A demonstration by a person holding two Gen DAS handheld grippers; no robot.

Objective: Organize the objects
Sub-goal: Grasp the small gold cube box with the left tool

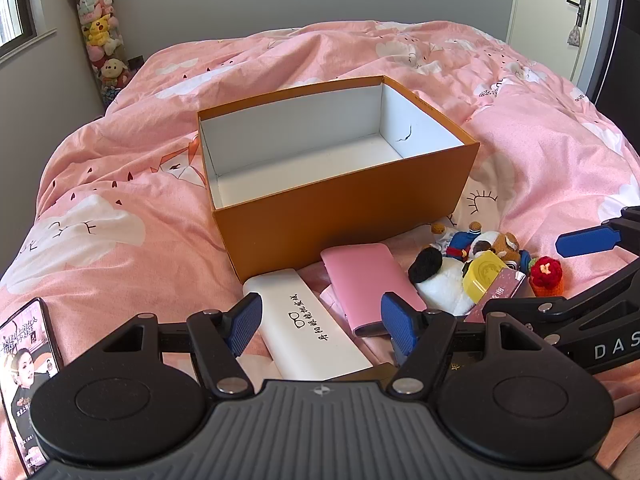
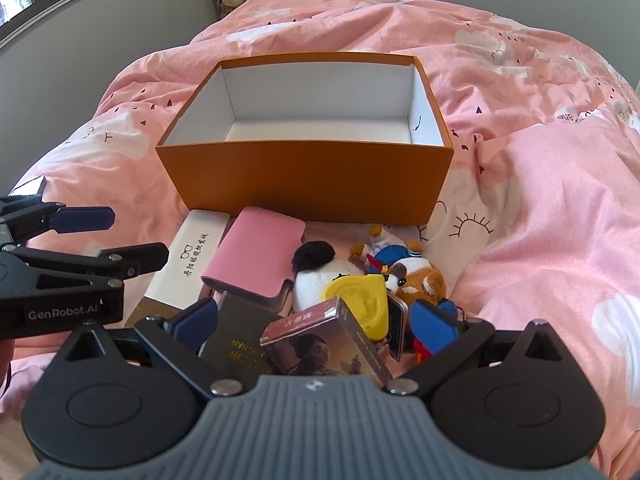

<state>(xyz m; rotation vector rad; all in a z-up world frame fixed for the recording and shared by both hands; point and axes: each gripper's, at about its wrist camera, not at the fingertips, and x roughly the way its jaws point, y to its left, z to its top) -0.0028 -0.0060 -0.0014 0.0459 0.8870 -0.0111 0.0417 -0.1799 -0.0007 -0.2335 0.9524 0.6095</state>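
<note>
Objects to be organized lie in a heap at the lower middle of both wrist views, where the left claw point(image 1: 320, 326) stands wide with nothing gripped, its blue pads either side of a white glasses case point(image 1: 308, 326), and the right claw point(image 2: 316, 320) stands wide and empty over a small picture box point(image 2: 326, 340). Just beyond, touching or overlapping one another, are a pink case point(image 1: 370, 286), a panda plush point(image 2: 320, 276), a yellow tape roll point(image 2: 362, 300) and a brown-and-white plush dog point(image 2: 420, 280). Behind them, mid-frame, an open orange box point(image 1: 352, 204) with a white inside sits on the pink bed cover point(image 1: 120, 168), and a phone point(image 1: 28, 376) lies at lower left.
</note>
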